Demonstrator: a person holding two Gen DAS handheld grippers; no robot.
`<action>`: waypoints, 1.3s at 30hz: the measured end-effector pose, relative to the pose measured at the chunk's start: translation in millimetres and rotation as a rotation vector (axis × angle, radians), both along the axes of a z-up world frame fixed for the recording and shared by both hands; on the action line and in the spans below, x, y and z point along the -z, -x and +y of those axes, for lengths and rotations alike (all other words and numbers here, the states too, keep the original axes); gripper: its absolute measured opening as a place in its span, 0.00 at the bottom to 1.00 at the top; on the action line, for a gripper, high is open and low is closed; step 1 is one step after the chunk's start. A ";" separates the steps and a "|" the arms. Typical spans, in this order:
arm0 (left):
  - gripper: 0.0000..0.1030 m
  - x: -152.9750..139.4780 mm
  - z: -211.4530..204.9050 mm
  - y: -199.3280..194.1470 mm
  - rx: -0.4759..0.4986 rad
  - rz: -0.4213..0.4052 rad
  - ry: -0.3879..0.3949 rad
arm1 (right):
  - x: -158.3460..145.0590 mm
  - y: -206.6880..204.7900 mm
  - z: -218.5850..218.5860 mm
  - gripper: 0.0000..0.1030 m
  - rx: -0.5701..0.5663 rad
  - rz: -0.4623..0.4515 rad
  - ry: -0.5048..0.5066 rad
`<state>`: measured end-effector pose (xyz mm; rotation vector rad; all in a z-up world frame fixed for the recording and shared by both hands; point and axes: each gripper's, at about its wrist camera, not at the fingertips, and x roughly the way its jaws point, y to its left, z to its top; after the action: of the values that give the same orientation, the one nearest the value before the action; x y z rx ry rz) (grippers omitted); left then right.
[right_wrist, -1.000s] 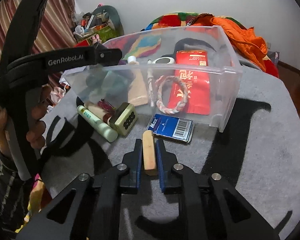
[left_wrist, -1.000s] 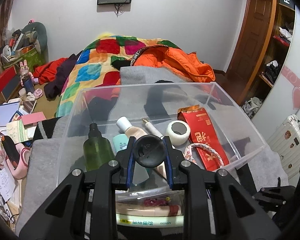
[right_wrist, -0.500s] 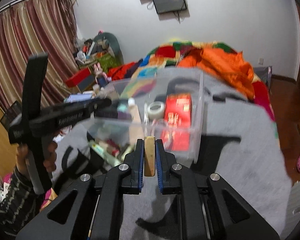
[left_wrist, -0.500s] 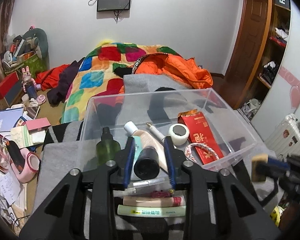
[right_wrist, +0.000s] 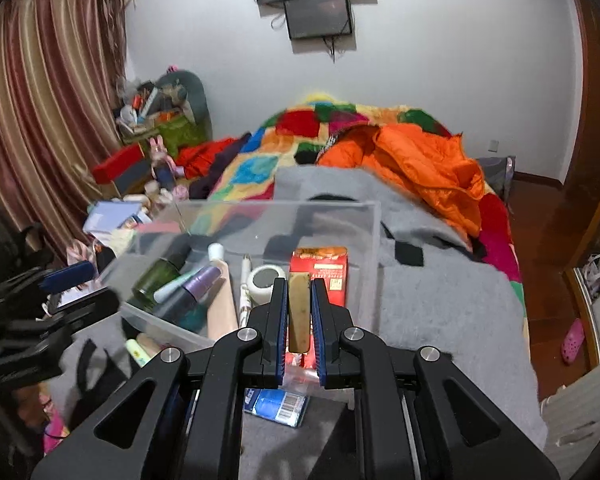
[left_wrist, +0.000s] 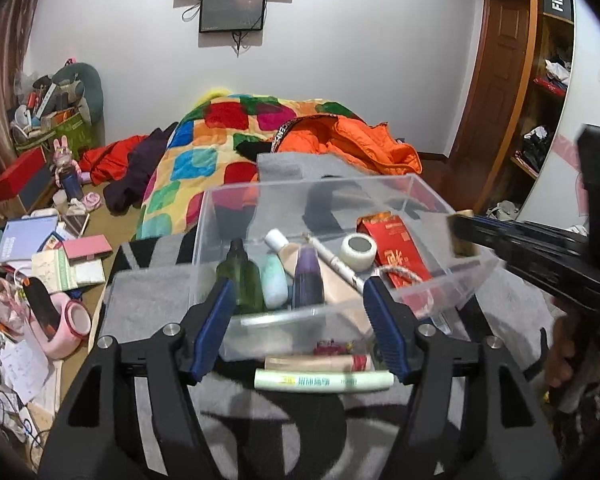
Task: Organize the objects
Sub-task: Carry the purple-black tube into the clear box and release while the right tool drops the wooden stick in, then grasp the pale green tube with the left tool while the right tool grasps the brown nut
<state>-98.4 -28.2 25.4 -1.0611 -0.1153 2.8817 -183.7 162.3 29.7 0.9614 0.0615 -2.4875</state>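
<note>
Nearest in the right wrist view, the right gripper (right_wrist: 299, 320) is pressed together on a tan block (right_wrist: 298, 312), pinching it upright between the blue pads, and it hangs over the near right part of the clear plastic bin (right_wrist: 374, 240); the left wrist view shows the same block (left_wrist: 461, 234) at the bin's right rim (left_wrist: 466, 258). Below that gripper a blue carton (right_wrist: 276, 406) lies on the grey blanket (right_wrist: 440, 304), outside the bin. The left gripper (left_wrist: 302, 318) is spread wide and holds nothing, its pads standing either side of the bin's near wall, with a pale green tube (left_wrist: 324, 380) and a beige tube (left_wrist: 312, 362) lying on the blanket just before that wall. Inside the bin, from left to right, lie a dark green bottle (left_wrist: 240, 276), a teal bottle (left_wrist: 273, 282), a purple bottle (left_wrist: 308, 276), a long beige tube (left_wrist: 328, 280), a white pen (left_wrist: 336, 260), a roll of white tape (left_wrist: 358, 250) and a red packet (left_wrist: 396, 248). Farther off are the patchwork quilt (left_wrist: 204, 148) and an orange jacket (left_wrist: 352, 144). The step in hand appears to be carrying the block into the bin. The next move likely calls for lowering it over a free spot near the red packet, then parting the pads; the empty left gripper seems well placed to take one of the tubes afterwards.
</note>
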 end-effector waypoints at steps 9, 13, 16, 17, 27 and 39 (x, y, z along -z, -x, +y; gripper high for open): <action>0.64 30.6 -9.8 -24.7 0.012 -0.082 -0.024 | 16.4 0.1 -14.5 0.10 -0.021 -0.026 -0.059; 0.64 47.1 -12.1 -27.9 -0.006 -0.120 0.029 | 10.3 -11.7 -8.4 0.10 -0.046 -0.031 -0.021; 0.64 56.5 -18.2 -23.6 -0.004 -0.150 0.013 | 2.6 -30.0 -5.2 0.10 -0.086 -0.019 -0.003; 0.64 59.2 -19.1 -21.9 0.003 -0.158 0.007 | 0.9 -36.4 -4.7 0.10 -0.100 -0.014 -0.003; 0.64 73.1 -6.4 -6.9 0.062 -0.184 -0.017 | 42.9 -76.8 -23.8 0.36 -0.185 -0.066 -0.116; 0.66 72.8 6.1 -1.9 0.124 -0.196 -0.047 | 69.0 -69.0 -33.1 0.36 -0.153 -0.102 -0.158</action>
<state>-96.5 -22.1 -47.4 -1.2910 -0.1217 2.6482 -114.7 129.2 -39.3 1.1030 0.2909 -2.3174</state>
